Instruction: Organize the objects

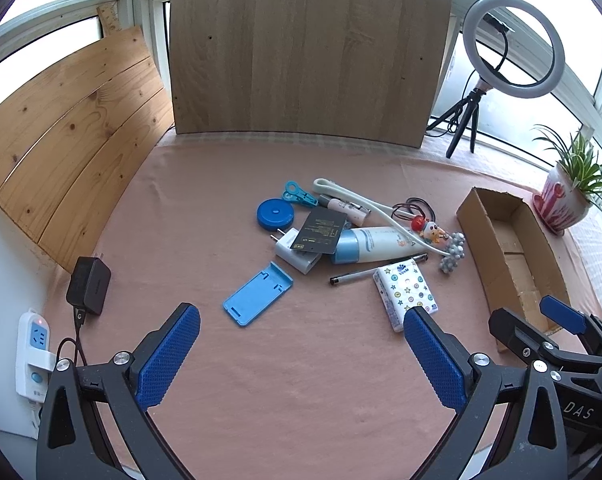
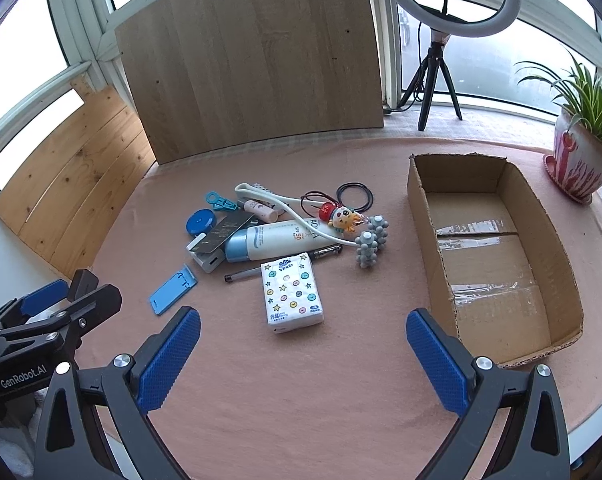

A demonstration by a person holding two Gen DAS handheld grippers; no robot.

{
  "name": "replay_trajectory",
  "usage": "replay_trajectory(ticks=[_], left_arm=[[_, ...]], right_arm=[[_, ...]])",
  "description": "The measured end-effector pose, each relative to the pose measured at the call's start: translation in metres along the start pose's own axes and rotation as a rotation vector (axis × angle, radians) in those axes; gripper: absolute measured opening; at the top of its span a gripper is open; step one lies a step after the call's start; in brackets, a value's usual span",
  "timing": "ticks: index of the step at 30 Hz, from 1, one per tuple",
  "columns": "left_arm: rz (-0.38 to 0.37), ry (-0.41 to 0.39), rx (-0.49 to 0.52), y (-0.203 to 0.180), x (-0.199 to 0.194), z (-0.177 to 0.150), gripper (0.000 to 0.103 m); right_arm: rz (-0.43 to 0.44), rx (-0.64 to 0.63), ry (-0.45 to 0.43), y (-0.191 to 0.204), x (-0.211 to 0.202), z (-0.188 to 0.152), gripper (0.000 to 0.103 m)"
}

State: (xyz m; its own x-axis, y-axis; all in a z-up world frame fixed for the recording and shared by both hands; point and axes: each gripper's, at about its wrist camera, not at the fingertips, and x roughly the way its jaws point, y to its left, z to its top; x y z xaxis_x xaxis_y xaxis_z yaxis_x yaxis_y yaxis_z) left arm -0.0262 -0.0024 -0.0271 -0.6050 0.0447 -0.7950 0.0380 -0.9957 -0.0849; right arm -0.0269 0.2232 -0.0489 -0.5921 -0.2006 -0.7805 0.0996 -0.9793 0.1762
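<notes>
A heap of small items lies mid-table: a tissue pack (image 2: pixel 293 294) (image 1: pixel 407 294), a sunscreen tube (image 2: pixel 277 240) (image 1: pixel 371 245), a blue phone stand (image 1: pixel 257 294) (image 2: pixel 172 290), a pen (image 2: pixel 243 276), a blue tape measure (image 1: pixel 275 213), a white charger (image 1: pixel 297 254) under a black card (image 1: pixel 321 232), a grey roller massager (image 2: pixel 371 242) and a doll keychain (image 2: pixel 341 216). An empty cardboard box (image 2: pixel 497 256) (image 1: pixel 509 256) sits to the right. My left gripper (image 1: pixel 301 344) and right gripper (image 2: pixel 303 344) both hover open near the table's front, holding nothing.
A potted plant (image 2: pixel 581 156) stands at the far right and a ring light on a tripod (image 2: pixel 441 40) behind the box. Wooden boards (image 1: pixel 309 48) lean along the back and left. A black adapter (image 1: pixel 88 286) and white power strip (image 1: pixel 33 356) lie at the left edge.
</notes>
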Motion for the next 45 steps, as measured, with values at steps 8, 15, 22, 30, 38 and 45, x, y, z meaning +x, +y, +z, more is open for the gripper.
replay_trajectory(ticks=[8,15,22,30,38,45], left_arm=[[0.003,0.002,-0.009,0.002,0.002,0.000,0.103],[0.005,-0.001,-0.016,0.002,0.009,0.001,0.103],[0.007,0.011,-0.008,-0.003,0.020,0.002,0.103],[-0.016,0.040,-0.031,-0.005,0.040,-0.001,0.103],[-0.027,0.061,-0.013,-0.015,0.065,-0.004,0.102],[-0.093,0.109,-0.024,-0.030,0.090,-0.007,0.085]], right_arm=[[0.014,0.006,0.013,-0.002,0.006,0.001,0.102],[0.031,0.011,0.037,-0.007,0.019,0.003,0.097],[0.055,0.017,0.068,-0.013,0.030,0.004,0.094],[0.153,0.044,0.123,-0.021,0.046,0.015,0.091],[0.214,0.062,0.242,-0.028,0.088,0.026,0.070],[0.221,0.048,0.327,-0.026,0.116,0.027,0.051]])
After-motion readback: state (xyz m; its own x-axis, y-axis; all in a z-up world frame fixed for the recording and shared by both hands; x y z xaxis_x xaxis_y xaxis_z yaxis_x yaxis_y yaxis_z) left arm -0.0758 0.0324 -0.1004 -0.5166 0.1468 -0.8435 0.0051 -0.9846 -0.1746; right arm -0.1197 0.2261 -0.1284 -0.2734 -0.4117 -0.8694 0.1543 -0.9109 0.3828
